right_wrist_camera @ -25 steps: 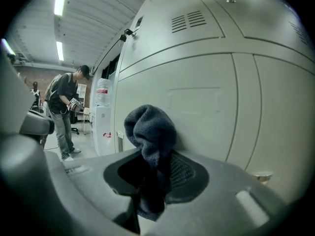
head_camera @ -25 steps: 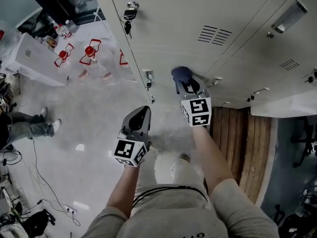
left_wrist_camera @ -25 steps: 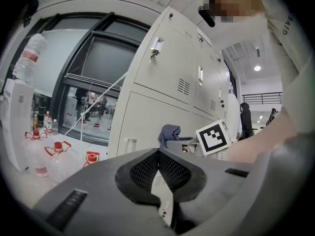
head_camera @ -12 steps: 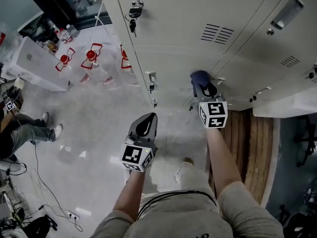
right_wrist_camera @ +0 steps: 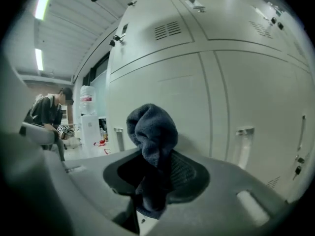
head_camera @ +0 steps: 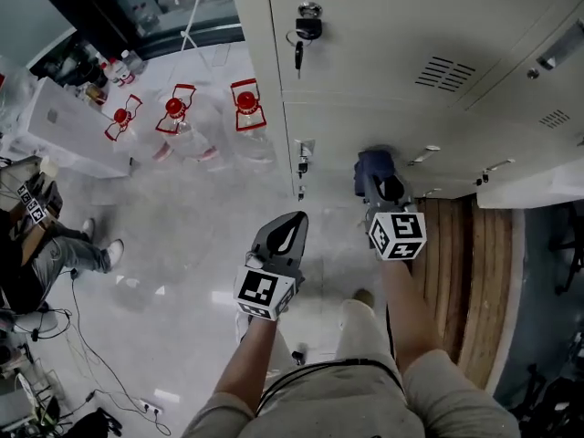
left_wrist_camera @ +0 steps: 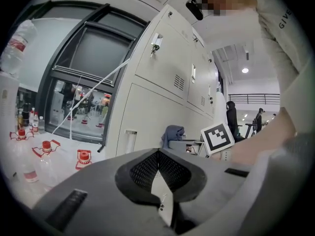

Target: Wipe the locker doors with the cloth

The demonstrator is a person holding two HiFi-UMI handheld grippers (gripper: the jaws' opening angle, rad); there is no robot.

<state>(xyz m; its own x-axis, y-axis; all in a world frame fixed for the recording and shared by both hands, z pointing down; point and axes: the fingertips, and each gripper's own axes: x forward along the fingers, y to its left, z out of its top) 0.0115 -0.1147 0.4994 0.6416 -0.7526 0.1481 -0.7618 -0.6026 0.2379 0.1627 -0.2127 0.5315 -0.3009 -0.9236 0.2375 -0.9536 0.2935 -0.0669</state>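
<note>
clamping the cloth [right_wrist_camera: 152,132], right gripper [head_camera: 383,188] sits by a locker door [head_camera: 347,130]; left gripper [head_camera: 285,234] closed, empty.

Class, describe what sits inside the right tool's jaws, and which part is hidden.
A dark cloth is pinched in the right tool, its bunched top poking out towards the locker door. Its lower end is covered, sunk between the jaws.

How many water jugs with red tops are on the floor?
3. They stand in a row on the floor beside the lockers: the left jug, the middle jug, and the right jug, nearest the lockers. Others may be hidden from view.
</note>
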